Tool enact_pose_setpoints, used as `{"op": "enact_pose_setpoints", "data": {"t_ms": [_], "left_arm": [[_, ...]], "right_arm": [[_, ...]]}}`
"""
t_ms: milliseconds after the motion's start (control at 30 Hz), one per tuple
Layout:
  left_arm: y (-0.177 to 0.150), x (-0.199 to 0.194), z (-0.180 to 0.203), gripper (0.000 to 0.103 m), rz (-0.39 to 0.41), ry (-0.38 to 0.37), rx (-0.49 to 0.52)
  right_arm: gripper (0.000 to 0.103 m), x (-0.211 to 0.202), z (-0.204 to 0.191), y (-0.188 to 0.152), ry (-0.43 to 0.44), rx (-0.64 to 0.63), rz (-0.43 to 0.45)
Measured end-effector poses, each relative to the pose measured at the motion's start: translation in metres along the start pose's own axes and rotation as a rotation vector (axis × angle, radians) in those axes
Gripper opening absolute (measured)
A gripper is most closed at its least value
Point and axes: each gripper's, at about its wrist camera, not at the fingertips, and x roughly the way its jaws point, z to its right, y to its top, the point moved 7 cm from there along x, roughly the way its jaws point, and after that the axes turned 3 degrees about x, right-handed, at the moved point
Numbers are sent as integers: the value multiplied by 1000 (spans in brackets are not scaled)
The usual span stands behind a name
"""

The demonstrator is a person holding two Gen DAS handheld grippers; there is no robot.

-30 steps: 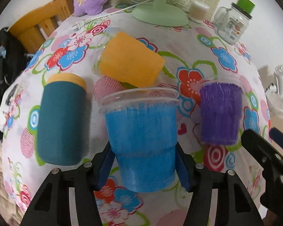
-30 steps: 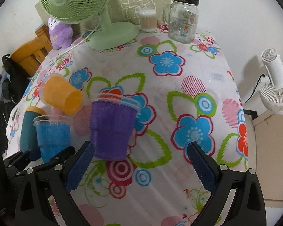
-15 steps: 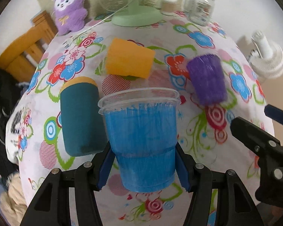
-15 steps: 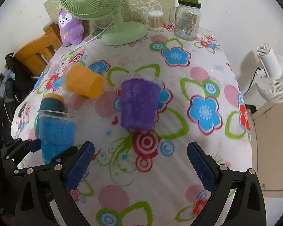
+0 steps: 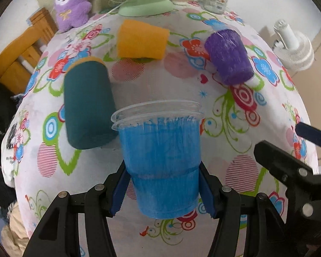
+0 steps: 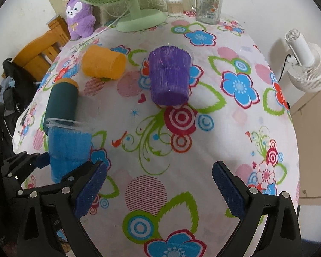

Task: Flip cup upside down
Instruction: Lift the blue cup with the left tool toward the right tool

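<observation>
Blue cup (image 5: 160, 162) upright between left gripper (image 5: 163, 189) fingers (image 5: 119, 189).

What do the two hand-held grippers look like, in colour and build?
Both look the same. The left hand-held gripper and the right hand-held gripper have matte black angular frames with triangular cut-outs and small silver screw heads at the joints. Each finger ends in a flat dark blue pad with a fine dotted texture. No cables, markings or sleeves are visible.
</observation>
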Motion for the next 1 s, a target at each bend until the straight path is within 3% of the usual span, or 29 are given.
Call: {"op": "enact_pose_setpoints", "data": {"t_ms": [167,433,667,1000], "left_arm": [[-2,6,4,63,3,-20,9],[-5,-1,6,83,28,2,48],[-14,-28,0,86,68,4,81],[-33,-61,-28,90,112,-13,122]], "right_arm": [[100,5,4,-1,-12,10,-1],[100,1,9,-1,-32,31,28],[100,-32,-2,3,-44,2,139],[100,-66,-33,-15,-68,31,234]]}}
